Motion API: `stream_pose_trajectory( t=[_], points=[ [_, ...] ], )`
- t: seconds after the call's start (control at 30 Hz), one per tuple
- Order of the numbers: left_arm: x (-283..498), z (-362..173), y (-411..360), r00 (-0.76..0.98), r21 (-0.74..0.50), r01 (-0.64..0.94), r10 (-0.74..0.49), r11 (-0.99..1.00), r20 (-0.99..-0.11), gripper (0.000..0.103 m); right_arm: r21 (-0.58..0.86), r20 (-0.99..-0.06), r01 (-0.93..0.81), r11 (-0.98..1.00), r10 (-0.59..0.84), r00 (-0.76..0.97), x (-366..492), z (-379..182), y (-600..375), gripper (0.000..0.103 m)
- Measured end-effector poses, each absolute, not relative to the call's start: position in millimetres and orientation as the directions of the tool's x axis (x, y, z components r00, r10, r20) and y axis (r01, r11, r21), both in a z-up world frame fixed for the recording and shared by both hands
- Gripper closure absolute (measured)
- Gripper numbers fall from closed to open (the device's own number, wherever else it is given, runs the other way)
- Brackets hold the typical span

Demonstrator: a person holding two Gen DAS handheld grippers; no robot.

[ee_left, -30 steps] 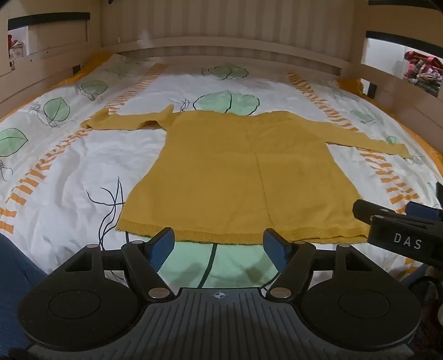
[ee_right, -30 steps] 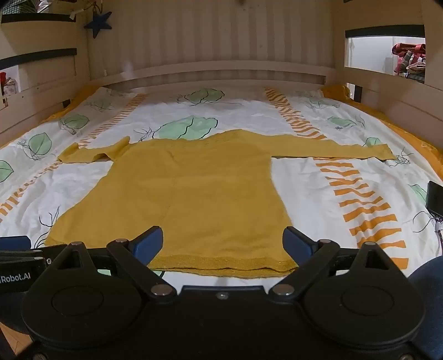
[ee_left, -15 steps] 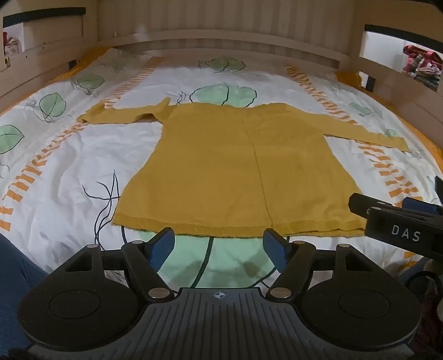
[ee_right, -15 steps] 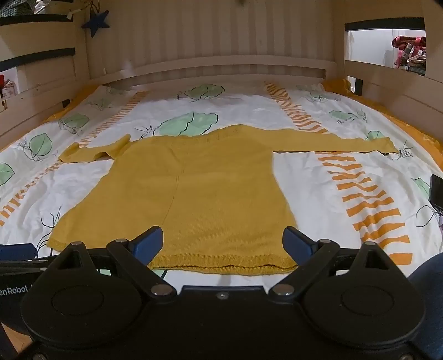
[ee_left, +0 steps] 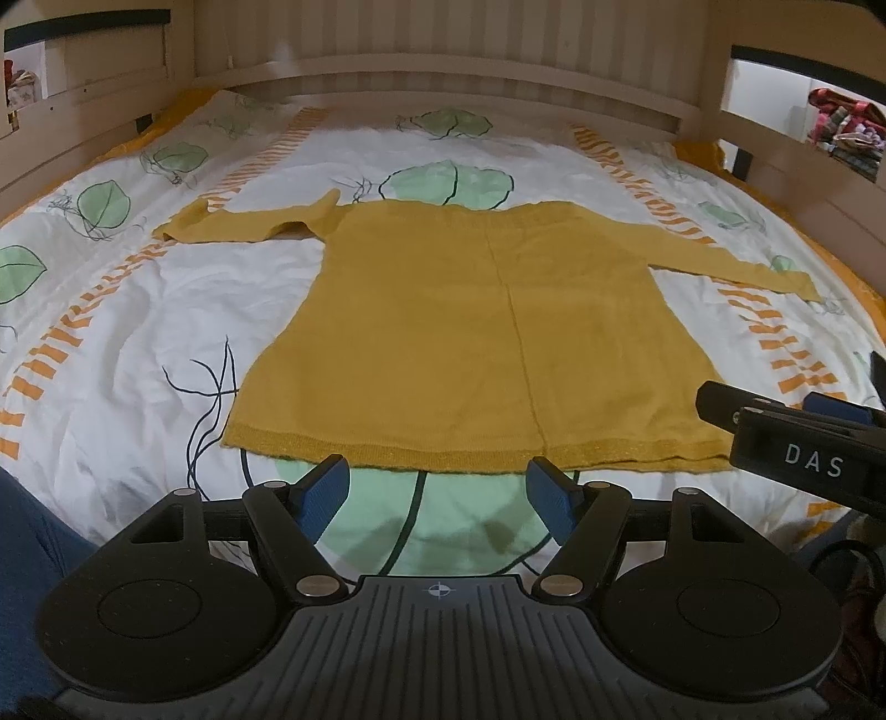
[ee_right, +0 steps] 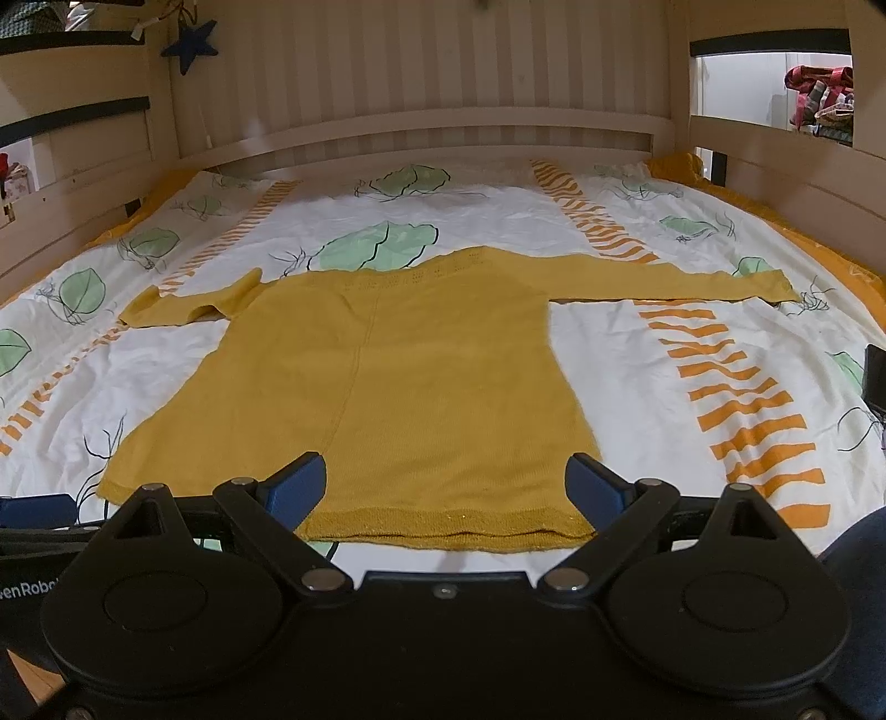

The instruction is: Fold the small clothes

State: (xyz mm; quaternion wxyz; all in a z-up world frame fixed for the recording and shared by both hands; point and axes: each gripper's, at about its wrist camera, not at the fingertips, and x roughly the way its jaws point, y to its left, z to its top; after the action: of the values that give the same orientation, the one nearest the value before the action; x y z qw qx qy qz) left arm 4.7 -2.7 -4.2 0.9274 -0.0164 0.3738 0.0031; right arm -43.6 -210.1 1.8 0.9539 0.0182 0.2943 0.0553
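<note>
sweater (ee_left: 470, 332): mustard yellow, plain knit
bed cover (ee_left: 138, 332): white, green leaves, orange broken stripes, thin dark stems
bed frame (ee_right: 421, 122): pale wood
fingers (ee_right: 293, 487): blue pads, black arms
star (ee_right: 191, 44): dark blue

We look across a bed with a white duvet (ee_left: 138, 310) printed with green leaves and orange stripes. A pale wooden headboard (ee_right: 432, 119) and side rails (ee_left: 803, 183) enclose it; a blue star (ee_right: 191, 44) hangs at one corner.

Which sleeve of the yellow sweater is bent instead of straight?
The left sleeve. It is folded back on itself and looks short, while the right sleeve lies stretched out long and flat on the bed.
</note>
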Motion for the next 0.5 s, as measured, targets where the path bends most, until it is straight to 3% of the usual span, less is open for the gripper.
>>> stream_pose_trajectory(
  t=[0.5],
  points=[
    [12.0, -8.1, 0.1, 0.708, -0.031, -0.021, -0.007, 0.999, -0.706, 0.034, 0.072, -0.574, -0.104, 0.992, 0.126, 0.809, -37.9, -1.8, -204.5, 0.009]
  ],
)
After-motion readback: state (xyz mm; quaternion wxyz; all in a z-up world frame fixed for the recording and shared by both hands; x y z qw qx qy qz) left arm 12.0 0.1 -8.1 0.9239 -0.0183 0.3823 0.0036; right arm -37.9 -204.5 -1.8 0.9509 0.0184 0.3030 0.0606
